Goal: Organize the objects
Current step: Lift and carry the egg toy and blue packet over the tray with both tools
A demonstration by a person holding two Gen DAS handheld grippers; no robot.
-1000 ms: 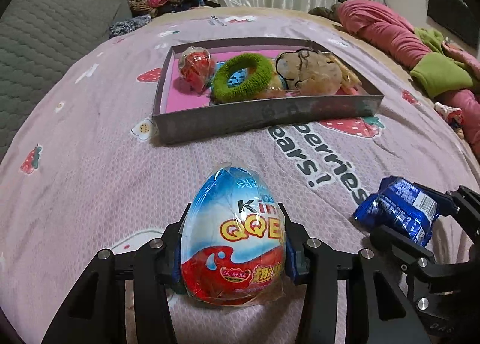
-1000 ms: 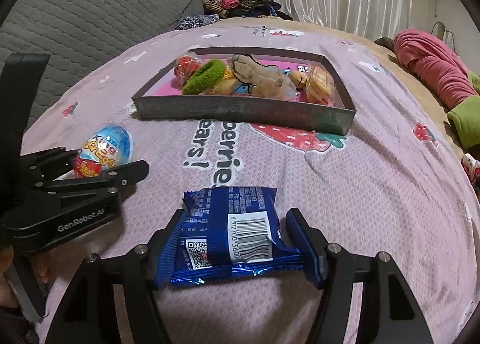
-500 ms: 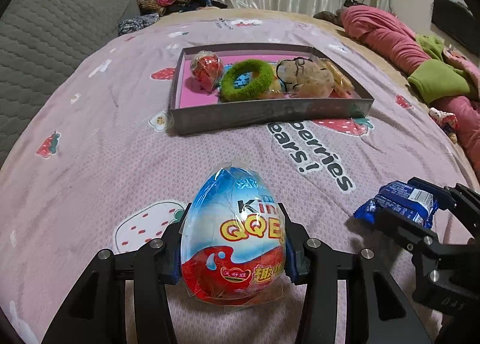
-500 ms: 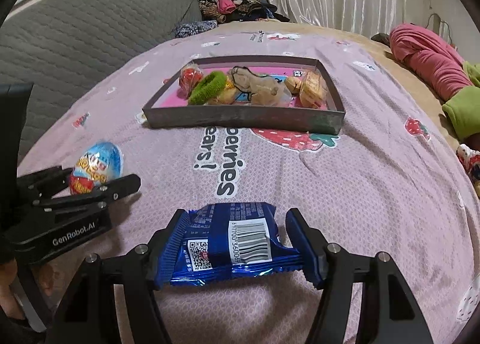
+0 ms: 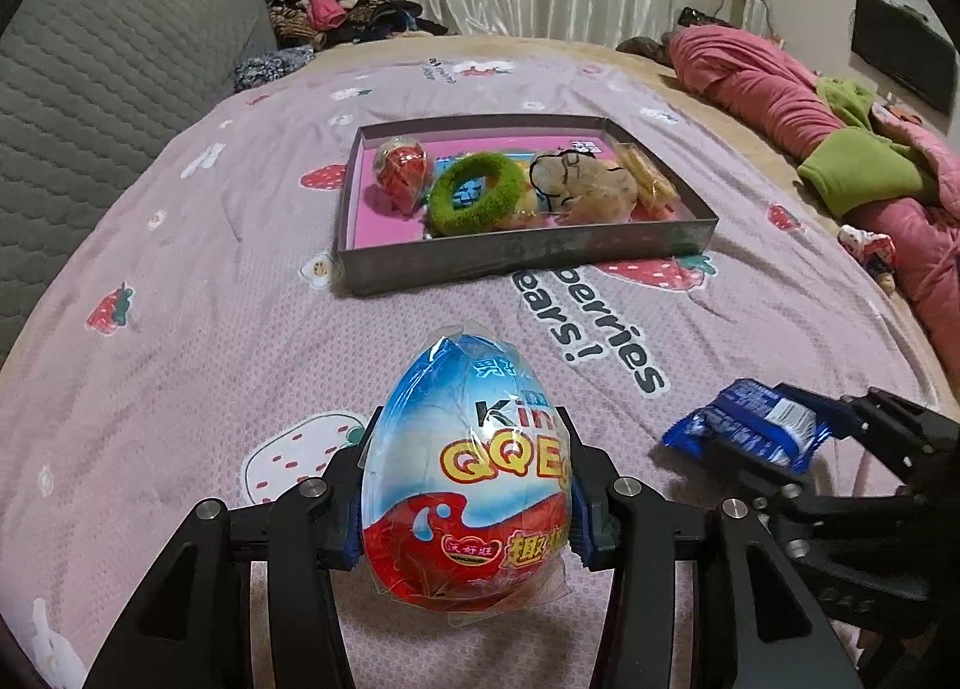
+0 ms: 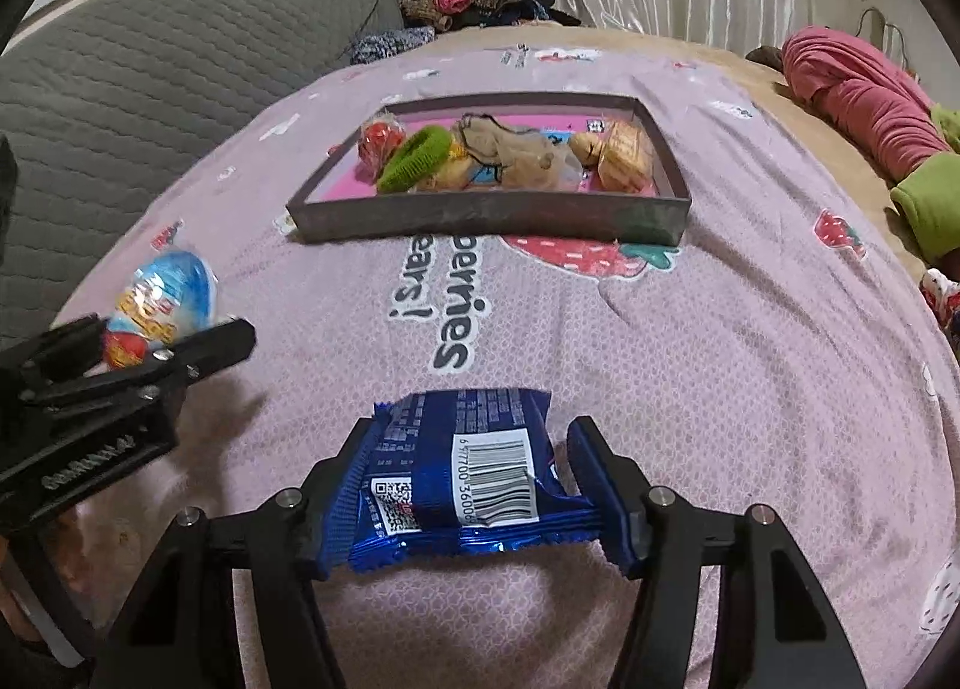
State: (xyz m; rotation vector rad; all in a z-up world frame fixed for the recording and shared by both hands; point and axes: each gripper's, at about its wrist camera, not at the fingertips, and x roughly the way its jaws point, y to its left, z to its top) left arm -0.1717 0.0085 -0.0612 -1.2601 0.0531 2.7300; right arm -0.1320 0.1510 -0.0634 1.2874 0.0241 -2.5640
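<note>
My left gripper [image 5: 468, 485] is shut on a blue and red toy egg [image 5: 468, 479] and holds it above the pink bedspread. My right gripper [image 6: 468, 479] is shut on a blue snack packet [image 6: 462, 473]. The packet also shows at the right of the left wrist view [image 5: 750, 431], and the egg at the left of the right wrist view [image 6: 162, 305]. A grey box [image 5: 516, 257] [image 6: 480, 215] with a pink floor lies ahead. It holds a red wrapped egg [image 5: 402, 167], a green ring [image 5: 474, 191], a tan plush [image 5: 588, 185] and wrapped biscuits [image 6: 624, 155].
A grey quilted headboard [image 5: 90, 89] stands at the left. A pile of clothes [image 5: 336, 17] lies at the far end. A pink and green blanket [image 5: 840, 149] lies along the right edge of the bed.
Both grippers have risen and pulled back from the box with the egg and the packet still held. The box now looks smaller and farther off.
</note>
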